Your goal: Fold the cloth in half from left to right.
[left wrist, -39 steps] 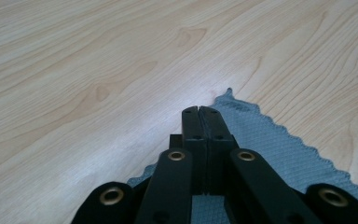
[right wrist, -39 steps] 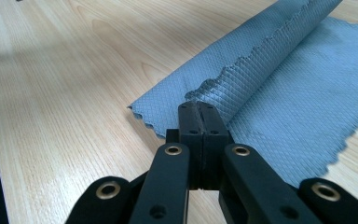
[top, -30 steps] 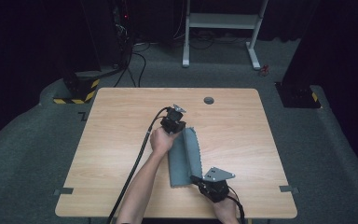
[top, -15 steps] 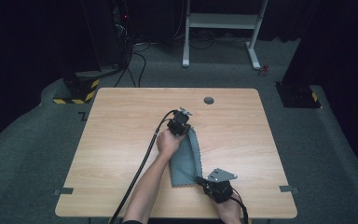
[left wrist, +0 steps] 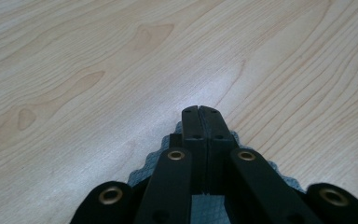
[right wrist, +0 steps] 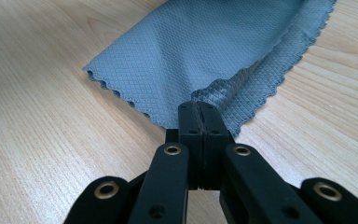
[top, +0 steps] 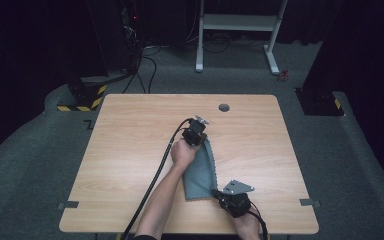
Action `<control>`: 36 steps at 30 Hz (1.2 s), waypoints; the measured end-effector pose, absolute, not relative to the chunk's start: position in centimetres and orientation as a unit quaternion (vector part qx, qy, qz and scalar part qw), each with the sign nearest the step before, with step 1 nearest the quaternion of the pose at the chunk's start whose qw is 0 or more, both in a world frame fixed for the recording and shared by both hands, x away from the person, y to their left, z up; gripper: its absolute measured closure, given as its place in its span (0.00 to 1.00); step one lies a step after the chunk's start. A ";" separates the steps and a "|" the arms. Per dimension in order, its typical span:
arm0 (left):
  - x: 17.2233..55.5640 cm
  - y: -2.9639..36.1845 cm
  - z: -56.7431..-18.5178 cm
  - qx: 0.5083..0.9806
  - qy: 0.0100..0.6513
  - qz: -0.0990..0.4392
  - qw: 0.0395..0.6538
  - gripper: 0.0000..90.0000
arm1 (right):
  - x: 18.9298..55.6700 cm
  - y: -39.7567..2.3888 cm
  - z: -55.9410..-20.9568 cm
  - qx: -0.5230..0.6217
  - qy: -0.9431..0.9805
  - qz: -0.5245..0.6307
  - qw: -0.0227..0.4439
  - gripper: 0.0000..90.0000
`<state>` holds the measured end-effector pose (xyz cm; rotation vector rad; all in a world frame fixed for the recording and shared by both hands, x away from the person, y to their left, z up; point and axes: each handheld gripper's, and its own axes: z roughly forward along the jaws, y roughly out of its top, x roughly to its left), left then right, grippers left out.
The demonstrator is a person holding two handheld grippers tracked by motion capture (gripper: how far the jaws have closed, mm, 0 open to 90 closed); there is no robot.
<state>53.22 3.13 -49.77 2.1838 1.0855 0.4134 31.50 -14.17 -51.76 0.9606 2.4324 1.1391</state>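
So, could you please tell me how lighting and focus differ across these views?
High view: table evenly lit, surroundings dark. Left gripper view: soft glare on the wood, claw base blurred. Right gripper view: grey cloth weave sharp, near black arms soft.

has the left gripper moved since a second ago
Yes. In the high view the left gripper, shut on the grey scalloped-edge cloth, has shifted right and slightly toward the near edge, judged against the dark round hole in the wooden table.
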 end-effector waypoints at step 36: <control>41.9 8.0 -48.4 0.839 0.363 0.161 0.371 0.53 | 33.8 -16.3 -50.4 0.338 0.828 0.425 0.138 0.88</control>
